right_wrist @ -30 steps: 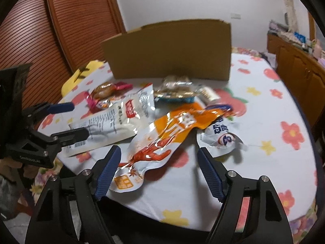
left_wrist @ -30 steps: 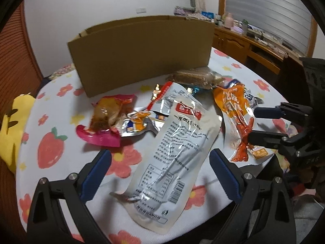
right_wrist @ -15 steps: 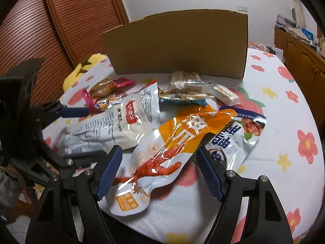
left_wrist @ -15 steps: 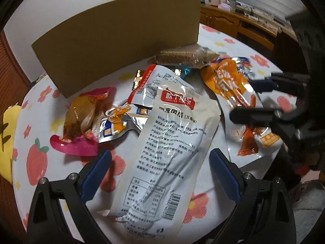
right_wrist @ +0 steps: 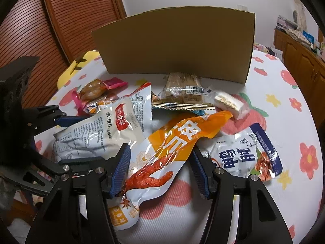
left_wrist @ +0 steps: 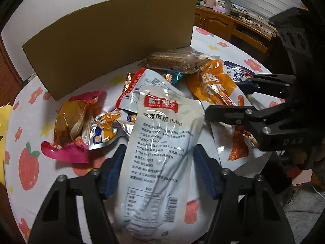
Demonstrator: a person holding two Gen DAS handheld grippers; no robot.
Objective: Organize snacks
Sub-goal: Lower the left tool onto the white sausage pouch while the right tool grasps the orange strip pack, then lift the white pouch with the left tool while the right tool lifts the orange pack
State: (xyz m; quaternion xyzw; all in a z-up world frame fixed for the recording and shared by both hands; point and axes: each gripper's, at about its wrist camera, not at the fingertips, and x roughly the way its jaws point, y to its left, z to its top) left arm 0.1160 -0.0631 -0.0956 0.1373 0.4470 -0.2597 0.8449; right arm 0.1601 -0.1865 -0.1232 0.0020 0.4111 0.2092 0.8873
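A pile of snack packets lies on the flowered tablecloth in front of a cardboard box. My left gripper straddles a long white pouch, its blue pads on either side, jaws partly closed around it. My right gripper straddles an orange pouch with a chicken foot picture, jaws partly closed around it. The box also shows in the right wrist view. The right gripper's fingers reach in from the right in the left wrist view.
A pink packet, a brown biscuit pack, a white candy bar and a blue and white pouch lie around. A wooden shutter door stands at left, wooden cabinets at right. The table edge is close below both grippers.
Both grippers moved forward and down over the table, each onto its pouch. Both jaws have narrowed around the pouches.
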